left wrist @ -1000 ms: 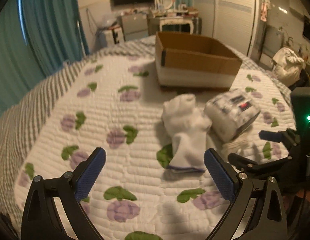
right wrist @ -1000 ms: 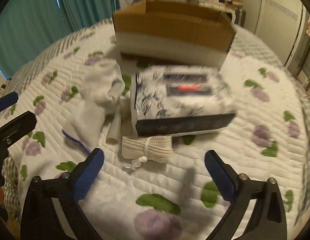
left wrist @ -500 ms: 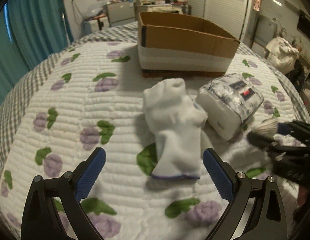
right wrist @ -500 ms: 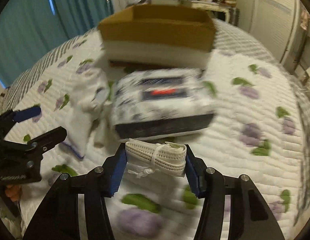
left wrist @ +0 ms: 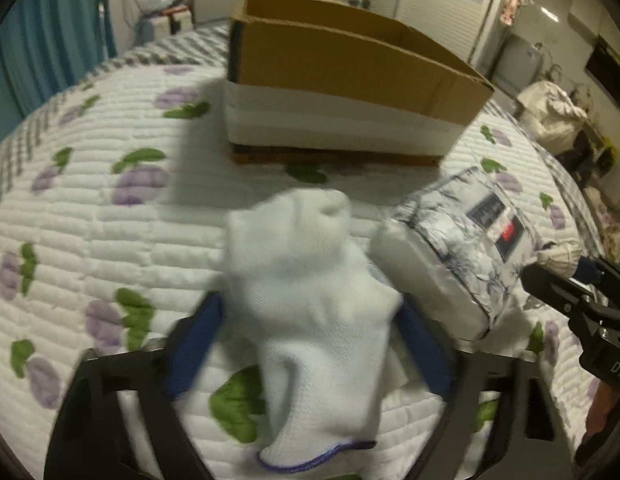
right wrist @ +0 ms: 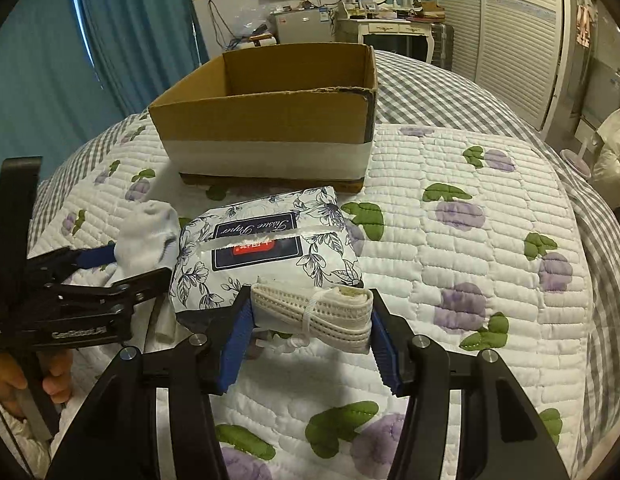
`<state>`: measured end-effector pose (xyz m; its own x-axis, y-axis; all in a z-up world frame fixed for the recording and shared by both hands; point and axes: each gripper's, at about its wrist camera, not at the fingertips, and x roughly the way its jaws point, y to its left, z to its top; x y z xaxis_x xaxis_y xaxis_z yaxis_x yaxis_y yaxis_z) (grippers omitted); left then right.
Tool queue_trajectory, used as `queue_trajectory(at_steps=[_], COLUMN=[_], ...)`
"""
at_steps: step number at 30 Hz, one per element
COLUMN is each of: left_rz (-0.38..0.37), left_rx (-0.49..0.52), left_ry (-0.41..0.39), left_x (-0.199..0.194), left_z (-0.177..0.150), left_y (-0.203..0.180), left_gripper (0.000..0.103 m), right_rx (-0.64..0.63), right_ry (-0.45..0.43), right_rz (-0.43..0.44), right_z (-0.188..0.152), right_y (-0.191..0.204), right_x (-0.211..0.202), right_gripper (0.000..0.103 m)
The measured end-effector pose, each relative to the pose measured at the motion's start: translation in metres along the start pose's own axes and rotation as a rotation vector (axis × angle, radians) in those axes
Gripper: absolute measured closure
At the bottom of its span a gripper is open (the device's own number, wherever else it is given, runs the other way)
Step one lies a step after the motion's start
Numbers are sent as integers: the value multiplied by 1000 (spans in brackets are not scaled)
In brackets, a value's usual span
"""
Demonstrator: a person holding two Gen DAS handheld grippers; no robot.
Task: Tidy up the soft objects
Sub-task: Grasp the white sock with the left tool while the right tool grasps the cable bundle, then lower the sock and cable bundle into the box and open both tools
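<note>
My left gripper (left wrist: 310, 344) is shut on a white sock (left wrist: 310, 300) with a blue cuff edge, held just above the quilt. It also shows in the right wrist view (right wrist: 147, 236). My right gripper (right wrist: 310, 340) is shut on a folded cream cloth roll (right wrist: 314, 314) tied with a white string, lifted off the quilt. A floral tissue pack (right wrist: 265, 248) lies between them; it also shows in the left wrist view (left wrist: 462, 256). An open cardboard box (right wrist: 269, 120) stands behind on the bed, seen too in the left wrist view (left wrist: 350, 92).
The bed carries a white quilt (right wrist: 470, 240) with purple and green flowers and a grey checked edge. Teal curtains (right wrist: 109, 40) hang at the left. A dresser (right wrist: 390, 24) and louvred wardrobe doors (right wrist: 518, 32) stand behind the bed.
My left gripper moved forward and closed on the sock. My right gripper closed on the cloth roll, then lifted it and drew back from the tissue pack.
</note>
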<state>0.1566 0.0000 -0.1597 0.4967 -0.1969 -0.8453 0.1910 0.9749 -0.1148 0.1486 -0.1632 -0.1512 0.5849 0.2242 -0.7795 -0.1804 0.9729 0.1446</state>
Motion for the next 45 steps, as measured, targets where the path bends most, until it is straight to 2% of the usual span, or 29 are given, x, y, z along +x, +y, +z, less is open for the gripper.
queue_trajectory(at_steps=[2,4,7,12,20,24,29,33,36,41,45], left_rz=[-1,-11,-8,10,40,40,30,27,12,21,42], left_rx=[15,17,6,-3,14,31,57,70,67,77,88], left_ry=[5,-5,-13,-48,-166,-229,-289,-316,-323,-294,-276], left_x=[1,-5,-16,-45,-119,-146,-164,-155,-134,-93,-53], left_z=[0,-1,-3,-8,-3,8,38,73,106,160,189], left_y=[-3,-3,0,-2,-19,-32,-44,-46,-42,-36,-27], left_gripper=[34,45,53,55,55,55,55,55,55,55,55], right_rx=[2,2,-1,-4,-24,-59,-101,-114,-120,-151,-112], right_ry=[1,-1,-12,-54,-148,-203,-264,-305,-328,-309,-263], right_rz=[2,3,9,22,47,63,86,111,115,69,85], right_z=[-1,-1,-2,-1,8,26,65,110,143,195,224], right_y=[1,1,3,4,8,10,11,8,5,10,5], right_x=[0,-2,-9,-34,-85,-106,-120,-117,-105,-59,-9], right_gripper=[49,49,49,49,49,49,49,49,49,49,49])
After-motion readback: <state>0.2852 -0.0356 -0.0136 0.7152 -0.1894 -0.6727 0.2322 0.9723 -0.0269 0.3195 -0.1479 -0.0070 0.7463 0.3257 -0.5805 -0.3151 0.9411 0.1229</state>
